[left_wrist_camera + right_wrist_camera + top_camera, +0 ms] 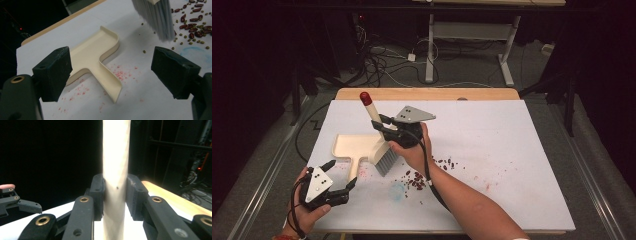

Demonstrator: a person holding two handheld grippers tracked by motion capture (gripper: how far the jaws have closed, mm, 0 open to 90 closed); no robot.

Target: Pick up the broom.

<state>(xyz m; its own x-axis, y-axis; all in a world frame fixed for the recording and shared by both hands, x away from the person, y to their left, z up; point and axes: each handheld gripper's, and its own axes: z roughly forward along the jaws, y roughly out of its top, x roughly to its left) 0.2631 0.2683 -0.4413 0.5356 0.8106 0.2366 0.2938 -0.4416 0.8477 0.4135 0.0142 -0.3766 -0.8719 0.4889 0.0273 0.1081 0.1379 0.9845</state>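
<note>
A pale wooden brush with grey bristles and a red tip is gripped tilted above the table by the right gripper, beside a cream dustpan, while the left gripper is held spread, empty.

Two black hand-held claws, bare forearms.

Left claw and right claw: black blocky jaws, brass-ringed pivot screws behind them, grey three-cornered plate with dark dots on top, black cable trailing rearward from each.
</note>
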